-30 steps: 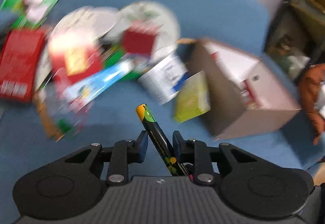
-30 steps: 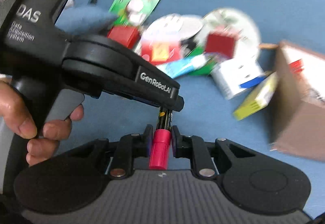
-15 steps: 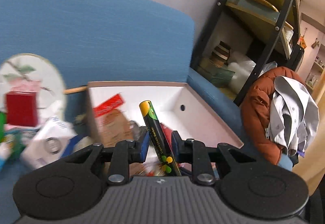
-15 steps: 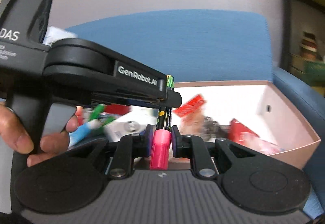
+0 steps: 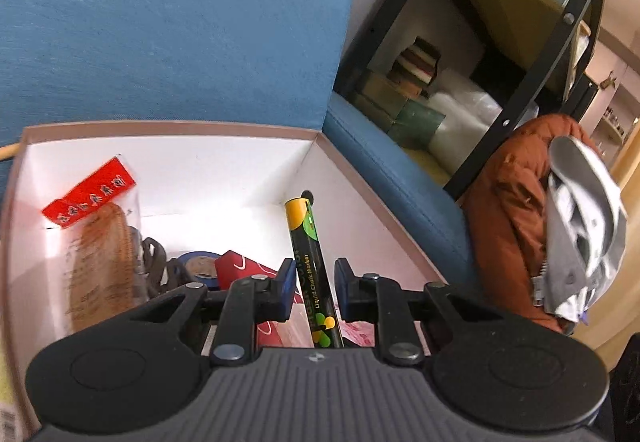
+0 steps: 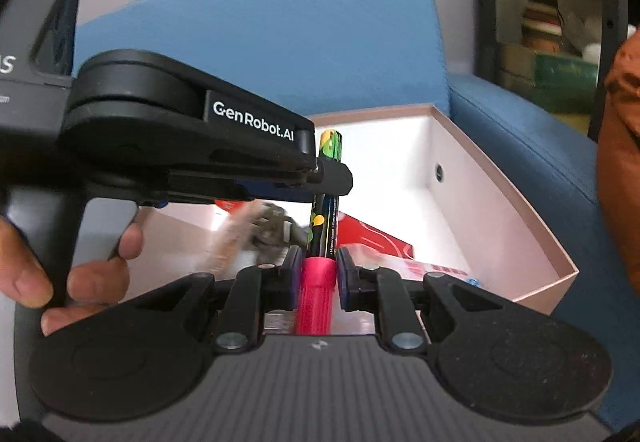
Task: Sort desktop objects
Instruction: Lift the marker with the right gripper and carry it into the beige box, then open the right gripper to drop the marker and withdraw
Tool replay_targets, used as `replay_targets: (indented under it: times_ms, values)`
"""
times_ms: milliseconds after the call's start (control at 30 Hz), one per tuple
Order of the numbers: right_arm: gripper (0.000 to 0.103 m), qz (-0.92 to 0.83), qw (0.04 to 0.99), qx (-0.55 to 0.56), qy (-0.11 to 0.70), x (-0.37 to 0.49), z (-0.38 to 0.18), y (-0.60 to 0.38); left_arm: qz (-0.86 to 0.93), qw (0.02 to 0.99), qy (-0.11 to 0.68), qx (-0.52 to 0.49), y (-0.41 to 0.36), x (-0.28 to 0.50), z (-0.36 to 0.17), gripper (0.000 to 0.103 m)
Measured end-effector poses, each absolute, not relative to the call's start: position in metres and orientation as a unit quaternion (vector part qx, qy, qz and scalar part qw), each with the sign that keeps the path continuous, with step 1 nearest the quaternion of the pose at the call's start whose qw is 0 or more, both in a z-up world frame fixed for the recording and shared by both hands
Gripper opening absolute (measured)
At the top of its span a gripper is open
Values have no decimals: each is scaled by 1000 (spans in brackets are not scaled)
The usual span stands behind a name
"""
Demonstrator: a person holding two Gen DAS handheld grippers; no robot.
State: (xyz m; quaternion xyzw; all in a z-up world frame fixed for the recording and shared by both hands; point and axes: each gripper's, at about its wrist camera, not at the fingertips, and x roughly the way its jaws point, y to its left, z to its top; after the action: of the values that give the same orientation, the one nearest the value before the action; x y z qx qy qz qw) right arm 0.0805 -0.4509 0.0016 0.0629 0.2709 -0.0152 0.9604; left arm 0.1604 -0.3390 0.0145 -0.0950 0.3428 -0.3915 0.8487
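Note:
A black liquid chalk marker (image 5: 308,242) with a yellow-green end and a pink cap (image 6: 316,294) is held at both ends. My left gripper (image 5: 314,282) is shut on its black body, the jaws still tightening. My right gripper (image 6: 318,270) is shut on the pink cap. In the right wrist view the left gripper (image 6: 324,177) crosses from the left, gripped by a person's hand (image 6: 80,278). The marker hangs over an open pink box (image 5: 172,125) with white inner walls (image 6: 500,177).
The box holds a red-labelled packet (image 5: 90,193), a blue tape roll (image 5: 200,268) and a red pack (image 5: 244,270). It rests on a blue sofa (image 5: 160,21). A black shelf (image 5: 500,61) and an orange jacket (image 5: 516,226) stand to the right.
Both grippers have swung right with the marker, away from the pile of loose objects, and now hang over the open box. The box fills more of both views.

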Motion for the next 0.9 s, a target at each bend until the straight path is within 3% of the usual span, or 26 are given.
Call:
replay_targets:
  times_ms: [167,200,233,300,400,433,467,533,600,767,900]
  values:
    - [16,-28,955,54,290,98,-14,-458,-379,850,350,-101,-341,171,3,21]
    - [16,-29,954,52,295,103,-15,-459,-377,853,347,-100,-340,172,2,26]
    - [16,-31,952,49,300,106,-17,-458,-375,856,343,-101,-337,172,1,32]
    - [17,-39,950,39,308,114,-21,-457,-375,856,338,-111,-330,172,2,73]
    - [22,-41,949,37,310,118,-24,-459,-386,856,322,-123,-320,169,5,88]
    - [29,-40,949,35,310,118,-23,-458,-391,854,321,-123,-319,168,6,90]
    - [48,-41,950,32,309,118,-23,-458,-393,853,320,-121,-318,167,7,94]
    - [60,-53,951,27,303,116,-22,-454,-398,854,315,-113,-315,162,10,96]
    - [82,-62,953,28,296,114,-21,-452,-406,854,310,-102,-312,155,12,97]
    - [92,-78,956,23,283,104,-15,-443,-413,855,303,-77,-302,137,13,99]
    - [92,-76,959,22,271,91,-5,-431,-414,858,296,-70,-290,121,19,99]
